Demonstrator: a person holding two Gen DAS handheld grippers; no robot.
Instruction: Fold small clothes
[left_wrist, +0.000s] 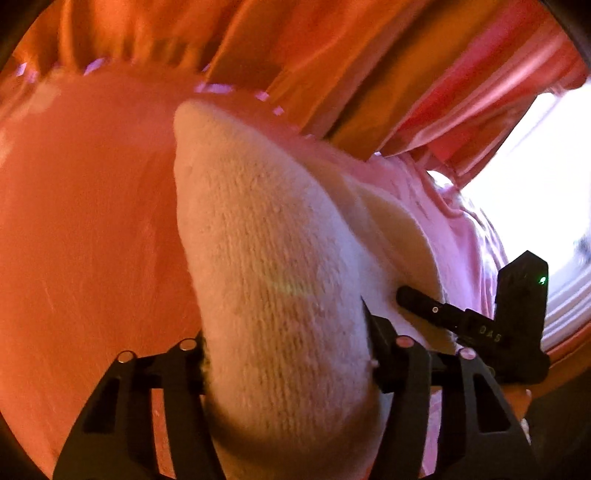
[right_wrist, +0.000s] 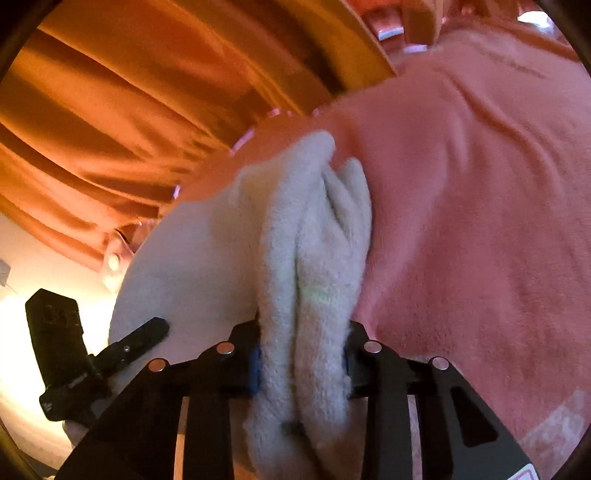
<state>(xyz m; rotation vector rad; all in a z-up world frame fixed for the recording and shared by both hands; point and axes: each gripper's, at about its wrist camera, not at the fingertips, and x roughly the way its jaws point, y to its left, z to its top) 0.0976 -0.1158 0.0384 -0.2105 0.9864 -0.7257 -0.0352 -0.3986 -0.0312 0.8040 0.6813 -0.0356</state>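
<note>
Both jaws clamped on cream knit garment, left gripper and right gripper each pinching an edge, holding it just over the pink blanket, likely to fold.

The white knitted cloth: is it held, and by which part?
Yes. Both claws are shut on the white knitted cloth: left claw grips one bunched edge, right claw another.
</note>
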